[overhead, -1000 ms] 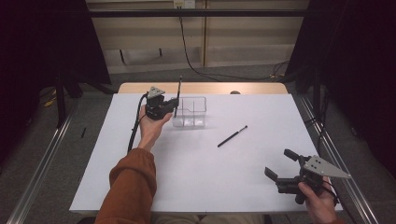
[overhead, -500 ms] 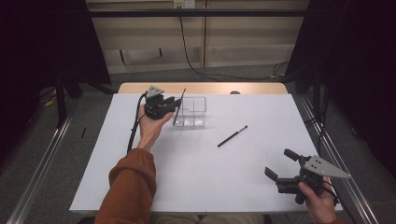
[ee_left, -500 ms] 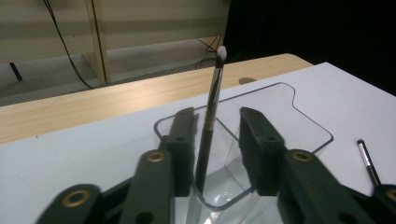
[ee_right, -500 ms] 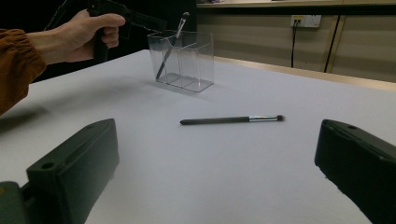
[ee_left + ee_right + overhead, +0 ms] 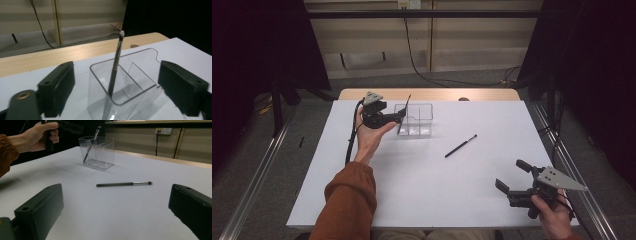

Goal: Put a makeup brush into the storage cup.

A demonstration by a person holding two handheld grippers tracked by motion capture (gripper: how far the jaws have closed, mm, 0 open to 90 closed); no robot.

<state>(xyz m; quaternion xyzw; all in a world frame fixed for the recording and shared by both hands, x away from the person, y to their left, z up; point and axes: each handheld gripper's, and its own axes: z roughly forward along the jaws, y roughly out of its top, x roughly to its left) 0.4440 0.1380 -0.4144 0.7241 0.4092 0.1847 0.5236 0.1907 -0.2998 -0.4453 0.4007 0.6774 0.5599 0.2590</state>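
A clear plastic box (image 5: pixel 421 121) with compartments stands at the back of the white table. A dark makeup brush (image 5: pixel 403 114) leans in its left compartment, white tip up, as the left gripper view shows of the brush (image 5: pixel 115 67) and box (image 5: pixel 140 87). My left gripper (image 5: pixel 398 118) is just left of the box; its jaws have just been opening and stand wide, the brush between them untouched. A second brush (image 5: pixel 460 146) lies flat mid-table, also in the right gripper view (image 5: pixel 122 184). My right gripper (image 5: pixel 510 174) hovers open at the front right, nothing in it.
The white sheet (image 5: pixel 427 190) covers the table, and a wooden strip (image 5: pixel 432 94) shows along its far edge. Metal rails (image 5: pixel 574 170) run along both sides. A black cable (image 5: pixel 352 142) trails from the left gripper over the sheet.
The brush stood upright in the left gripper over the box a second ago. It has tipped over and now leans in the box, freed as the jaws parted. The right hand kept still.
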